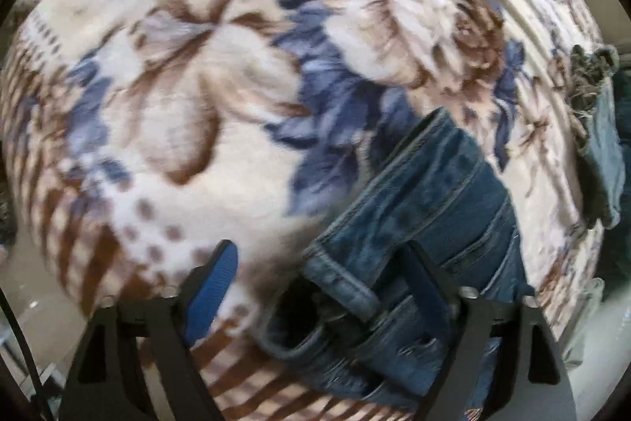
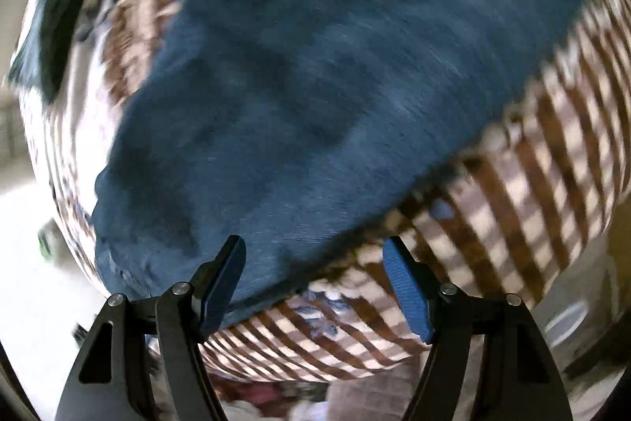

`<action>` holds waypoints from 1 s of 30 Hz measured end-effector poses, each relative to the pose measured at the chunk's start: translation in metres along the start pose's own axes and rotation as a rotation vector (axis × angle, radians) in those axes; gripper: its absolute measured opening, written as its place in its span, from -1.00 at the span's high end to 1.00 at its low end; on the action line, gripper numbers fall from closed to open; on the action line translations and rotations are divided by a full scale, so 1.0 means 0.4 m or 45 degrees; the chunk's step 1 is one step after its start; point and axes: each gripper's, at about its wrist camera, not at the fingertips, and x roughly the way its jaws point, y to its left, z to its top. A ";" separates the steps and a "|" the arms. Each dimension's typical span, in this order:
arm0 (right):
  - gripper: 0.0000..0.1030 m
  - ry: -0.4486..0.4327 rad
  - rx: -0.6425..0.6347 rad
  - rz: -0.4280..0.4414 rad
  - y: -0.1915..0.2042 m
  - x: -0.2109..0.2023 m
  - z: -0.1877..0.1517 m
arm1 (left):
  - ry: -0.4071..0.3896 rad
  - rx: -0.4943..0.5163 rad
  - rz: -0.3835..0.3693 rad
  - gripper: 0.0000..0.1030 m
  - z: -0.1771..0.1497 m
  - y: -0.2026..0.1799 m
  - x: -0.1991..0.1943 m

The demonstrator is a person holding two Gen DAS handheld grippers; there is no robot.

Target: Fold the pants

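Spreading across a plush cream blanket with brown and blue flowers [image 1: 197,105], the dark blue denim pants [image 2: 315,85] lie mostly flat. Their waistband end with belt loops [image 1: 347,290] sits right at the left gripper [image 1: 319,275], and a frayed hem [image 1: 587,81] shows far off at the right edge of that view.

The left gripper's blue-padded fingers [image 1: 215,287] stand wide apart, with the waistband bunched between them and against the right finger; it is not clamped. The right gripper [image 2: 315,275] is likewise spread, poised over the near edge of the denim where it meets the blanket's brown checked border [image 2: 532,184], gripping nothing.

The step in hand looks like taking hold for a fold. To do it well, each gripper should probably bite the full thickness of denim at an edge, avoid catching the blanket pile underneath, and lift evenly so that the seams line up. Both views are motion-blurred, so fine creases cannot be judged.

No containers are visible.
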 end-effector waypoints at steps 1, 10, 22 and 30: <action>-0.45 -0.013 0.034 0.015 -0.021 0.003 0.000 | -0.008 0.024 -0.028 0.19 -0.004 -0.011 0.003; 0.82 -0.252 -0.024 -0.055 -0.034 -0.041 -0.025 | -0.208 0.213 0.003 0.76 -0.071 -0.058 -0.121; 0.93 -0.225 -0.060 -0.113 -0.127 -0.136 -0.012 | -0.065 0.190 0.148 0.74 -0.116 0.033 -0.027; 0.71 -0.024 -0.184 -0.109 -0.064 -0.120 0.017 | -0.062 0.200 0.112 0.40 -0.138 0.023 -0.133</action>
